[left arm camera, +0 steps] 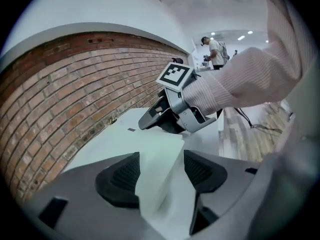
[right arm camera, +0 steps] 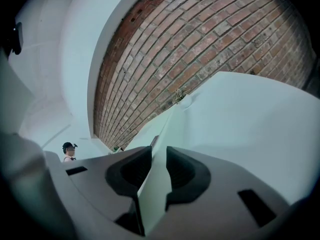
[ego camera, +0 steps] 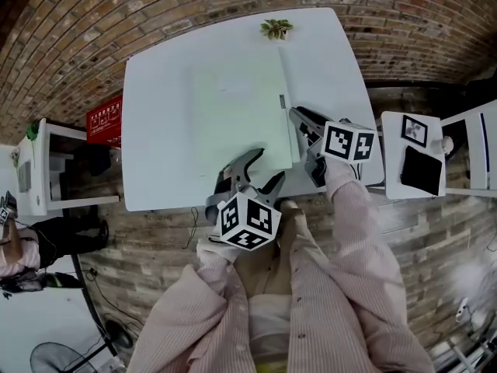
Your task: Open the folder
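A pale green folder (ego camera: pixel 233 107) lies closed and flat on the white table (ego camera: pixel 155 130). My left gripper (ego camera: pixel 270 163) stands open at the folder's near right corner. In the left gripper view that corner (left arm camera: pixel 161 151) lies between the wide-apart pads (left arm camera: pixel 120 176), and they do not press on it. My right gripper (ego camera: pixel 301 137) is at the folder's right edge. In the right gripper view its jaws (right arm camera: pixel 159 171) stand close together on that edge of the folder (right arm camera: pixel 167 126). From the left gripper view, the right gripper (left arm camera: pixel 165 116) rests low on the folder.
A small plant (ego camera: pixel 276 28) sits at the table's far edge against the brick wall (left arm camera: pixel 60 99). A side table (ego camera: pixel 392 185) with dark items stands to the right, and a red box (ego camera: pixel 105 119) and white shelf (ego camera: pixel 31 169) to the left. A person (left arm camera: pixel 215 49) stands far behind.
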`<action>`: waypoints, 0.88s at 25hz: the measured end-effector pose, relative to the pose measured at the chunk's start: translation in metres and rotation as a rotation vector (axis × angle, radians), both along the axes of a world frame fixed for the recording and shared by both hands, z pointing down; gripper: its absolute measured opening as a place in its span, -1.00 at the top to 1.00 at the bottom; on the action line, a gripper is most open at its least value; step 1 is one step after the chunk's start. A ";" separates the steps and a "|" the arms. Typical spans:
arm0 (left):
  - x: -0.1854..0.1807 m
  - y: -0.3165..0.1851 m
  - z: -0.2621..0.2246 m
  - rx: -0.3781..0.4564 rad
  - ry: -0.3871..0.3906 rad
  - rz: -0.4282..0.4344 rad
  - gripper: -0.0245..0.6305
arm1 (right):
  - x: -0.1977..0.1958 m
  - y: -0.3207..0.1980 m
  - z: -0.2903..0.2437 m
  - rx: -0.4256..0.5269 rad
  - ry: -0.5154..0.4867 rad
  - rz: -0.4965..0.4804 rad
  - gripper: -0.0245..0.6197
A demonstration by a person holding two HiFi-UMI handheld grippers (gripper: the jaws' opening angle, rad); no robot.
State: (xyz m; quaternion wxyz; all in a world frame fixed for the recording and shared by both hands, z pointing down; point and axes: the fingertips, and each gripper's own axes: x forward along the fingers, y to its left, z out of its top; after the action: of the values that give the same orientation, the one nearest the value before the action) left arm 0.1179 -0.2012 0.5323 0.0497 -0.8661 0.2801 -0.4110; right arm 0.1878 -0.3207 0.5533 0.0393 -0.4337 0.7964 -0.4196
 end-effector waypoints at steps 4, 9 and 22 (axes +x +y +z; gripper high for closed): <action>0.001 -0.002 0.006 0.081 -0.111 0.020 0.10 | -0.001 0.001 0.000 -0.003 -0.004 -0.006 0.63; 0.003 -0.004 0.006 0.115 -0.134 0.021 0.21 | -0.001 0.001 0.001 -0.006 -0.005 -0.005 0.63; 0.003 0.001 -0.015 0.175 -0.084 0.042 0.57 | -0.003 0.000 0.001 -0.011 0.032 -0.055 0.64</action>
State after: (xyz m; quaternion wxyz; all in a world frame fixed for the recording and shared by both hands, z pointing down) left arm 0.1209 -0.2004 0.5171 0.1452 -0.8462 0.2944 -0.4197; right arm 0.1847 -0.3202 0.5539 0.0124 -0.4186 0.8062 -0.4180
